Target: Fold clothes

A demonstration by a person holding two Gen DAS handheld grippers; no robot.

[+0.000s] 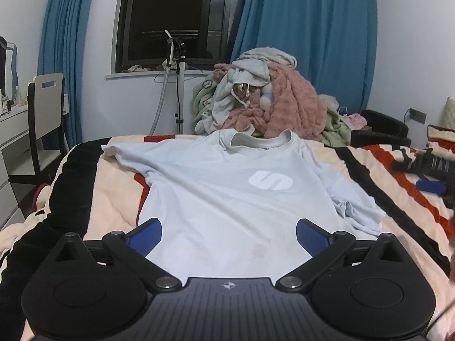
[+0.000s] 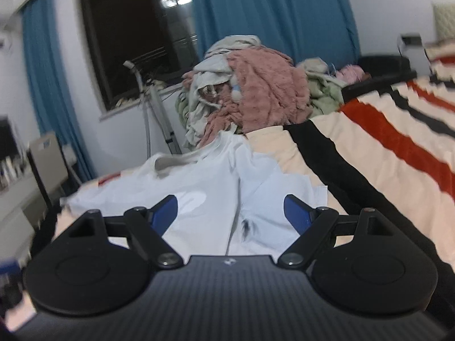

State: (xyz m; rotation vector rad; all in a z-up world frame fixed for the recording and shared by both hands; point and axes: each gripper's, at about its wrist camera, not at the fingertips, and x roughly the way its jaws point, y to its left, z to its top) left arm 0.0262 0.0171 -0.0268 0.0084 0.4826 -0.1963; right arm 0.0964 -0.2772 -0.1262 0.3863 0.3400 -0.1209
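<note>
A pale blue T-shirt (image 1: 227, 199) lies face up on the striped blanket (image 1: 369, 176) of the bed, its collar toward the far edge where a heap of unfolded clothes (image 1: 267, 96) sits, its hem toward the near edge. The left tongs (image 1: 229, 236) stand wide above the hem with nothing between the blue pads. The right tongs (image 2: 231, 213) are also open and empty, over the bunched sleeve (image 1: 361, 213) on the shirt's right side. That side looks rumpled, so the likely step is to smooth it before folding. Pinch only 1 layer at the sleeve edge, pull outward and flat, then match hem corners evenly.
</note>
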